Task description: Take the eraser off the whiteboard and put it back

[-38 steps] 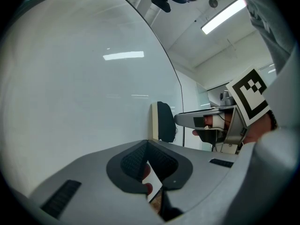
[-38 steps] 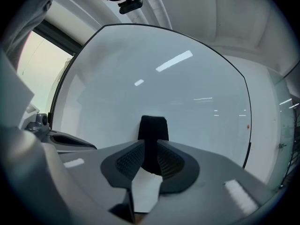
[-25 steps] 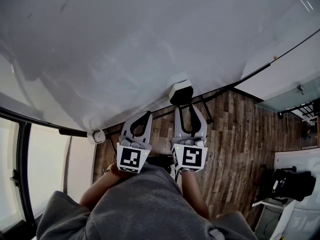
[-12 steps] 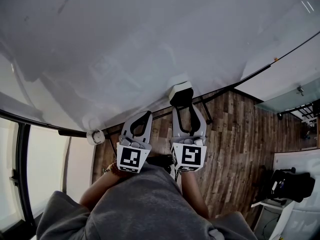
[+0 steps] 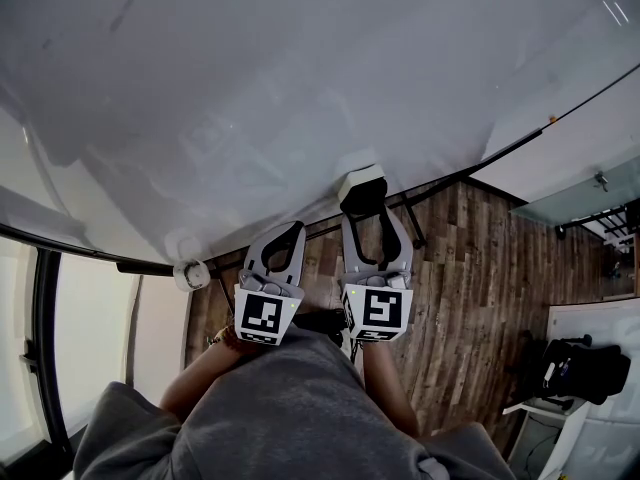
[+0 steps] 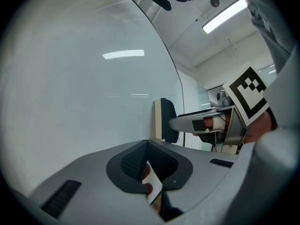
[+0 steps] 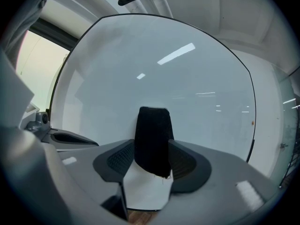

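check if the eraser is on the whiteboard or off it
On it: the eraser sits flat against the whiteboard, between the right gripper's jaws, which have just been opening.

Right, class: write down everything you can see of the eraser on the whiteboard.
The eraser is a small block. Its pale layer lies flat against the whiteboard, and its black, felt-like layer, frayed at the lower edge, faces outward. It stands upright near the board's lower edge. The right gripper has it between its fingers, which have just been opening; whether they touch it is unclear.
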Tool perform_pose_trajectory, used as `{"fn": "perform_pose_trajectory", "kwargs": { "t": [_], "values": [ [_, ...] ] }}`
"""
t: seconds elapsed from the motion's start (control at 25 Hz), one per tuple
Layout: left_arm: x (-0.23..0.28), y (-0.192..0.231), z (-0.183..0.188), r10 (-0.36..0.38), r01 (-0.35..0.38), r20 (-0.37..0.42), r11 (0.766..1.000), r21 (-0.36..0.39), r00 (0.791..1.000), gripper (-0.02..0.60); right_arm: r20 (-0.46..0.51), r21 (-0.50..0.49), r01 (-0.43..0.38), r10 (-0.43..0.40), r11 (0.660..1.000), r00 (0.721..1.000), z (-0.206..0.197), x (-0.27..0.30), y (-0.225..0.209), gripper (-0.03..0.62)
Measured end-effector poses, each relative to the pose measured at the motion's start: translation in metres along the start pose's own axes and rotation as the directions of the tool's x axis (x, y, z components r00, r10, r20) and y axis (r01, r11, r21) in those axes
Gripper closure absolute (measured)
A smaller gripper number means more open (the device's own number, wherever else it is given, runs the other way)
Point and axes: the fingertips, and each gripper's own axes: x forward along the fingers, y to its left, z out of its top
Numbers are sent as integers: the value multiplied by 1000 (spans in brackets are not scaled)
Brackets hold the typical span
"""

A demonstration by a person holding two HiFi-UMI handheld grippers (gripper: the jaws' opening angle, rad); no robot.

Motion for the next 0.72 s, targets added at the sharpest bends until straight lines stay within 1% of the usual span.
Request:
{"fn": "perform_pose_trajectory", "kwargs": {
  "t": [0.72],
  "values": [
    [4, 6, -1, 8, -8, -4, 1000, -6, 1000, 575, -14, 3, -16, 16, 1000, 1000, -2, 11, 1, 352]
  ]
}}
